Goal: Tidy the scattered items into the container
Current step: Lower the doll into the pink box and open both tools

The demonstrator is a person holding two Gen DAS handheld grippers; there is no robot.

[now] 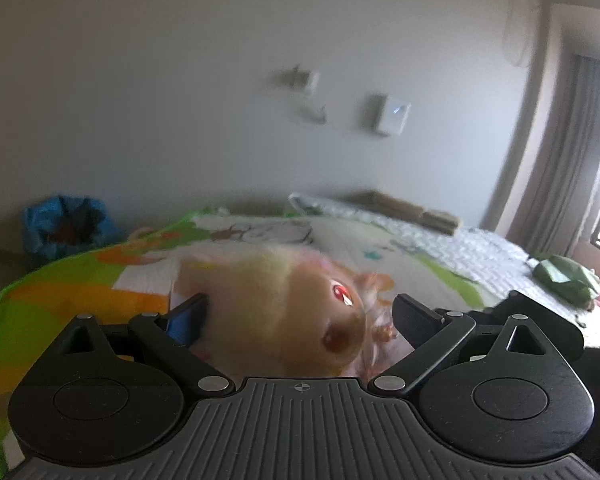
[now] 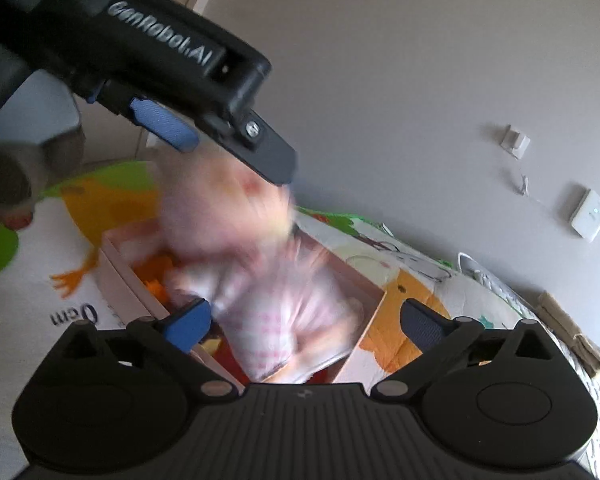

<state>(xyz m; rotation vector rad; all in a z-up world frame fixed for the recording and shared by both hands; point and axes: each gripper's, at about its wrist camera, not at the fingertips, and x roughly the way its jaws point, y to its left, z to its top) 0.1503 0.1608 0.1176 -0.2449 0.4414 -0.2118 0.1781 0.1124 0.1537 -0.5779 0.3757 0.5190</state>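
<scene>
Between left gripper [image 1: 300, 316] fingers, plush doll [image 1: 284, 316]

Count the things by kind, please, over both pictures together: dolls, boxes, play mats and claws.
Doll: 1 (the same one in both views)
Box: 1
Mat: 1
Claws: 2, the left claw and the right claw
Total: 5
</scene>
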